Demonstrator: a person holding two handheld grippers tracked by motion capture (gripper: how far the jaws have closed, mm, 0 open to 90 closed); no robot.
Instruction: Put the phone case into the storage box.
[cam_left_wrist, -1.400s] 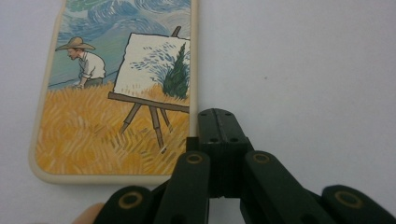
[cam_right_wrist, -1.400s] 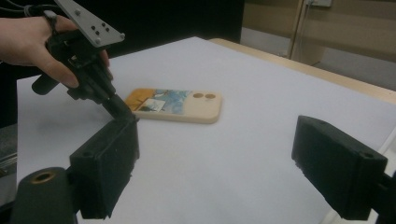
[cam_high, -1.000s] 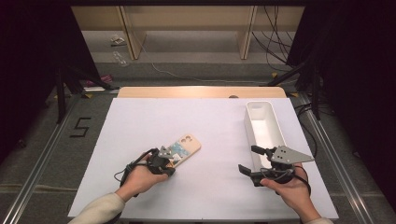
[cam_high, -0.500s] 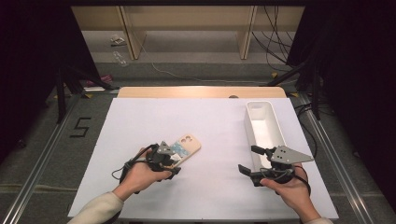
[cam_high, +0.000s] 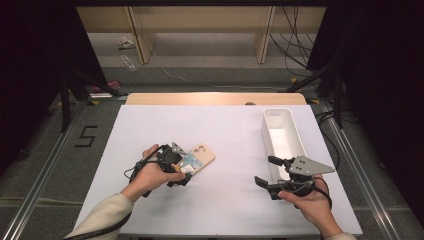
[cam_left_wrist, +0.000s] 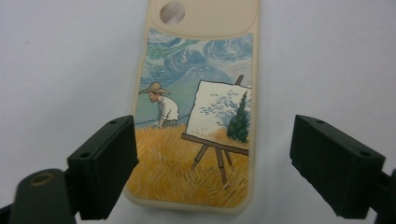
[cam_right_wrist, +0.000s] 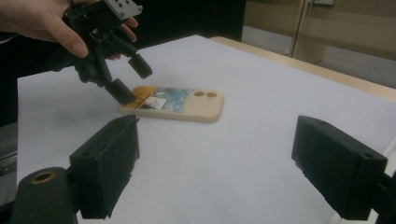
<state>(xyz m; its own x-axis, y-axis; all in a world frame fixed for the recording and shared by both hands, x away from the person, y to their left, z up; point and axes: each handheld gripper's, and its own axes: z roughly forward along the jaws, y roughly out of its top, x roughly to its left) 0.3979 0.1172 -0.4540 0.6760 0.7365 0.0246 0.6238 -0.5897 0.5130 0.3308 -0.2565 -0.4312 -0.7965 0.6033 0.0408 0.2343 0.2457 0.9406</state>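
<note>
On the left, the person's left gripper (cam_high: 181, 176) hangs just over the near end of a phone case (cam_high: 199, 157) that lies flat on the white worktop (cam_high: 230, 135). Its jaws have just been opening and now stand wide apart, one on each side of the case's near end, with no pad pressing on it; from the right gripper view they look lifted a little off the case. The case is cream-edged, with a painted scene of a man in a straw hat at an easel in a yellow field, and its camera cut-out points away from that gripper. Well off to the right, the right gripper (cam_high: 268, 172) sits low over the bare worktop in the person's other hand, its jaws spread wide with nothing between them, facing across toward the phone case. Just beyond that gripper and a touch to its right stands a long white tray (cam_high: 280, 131), running away from the person.
</note>
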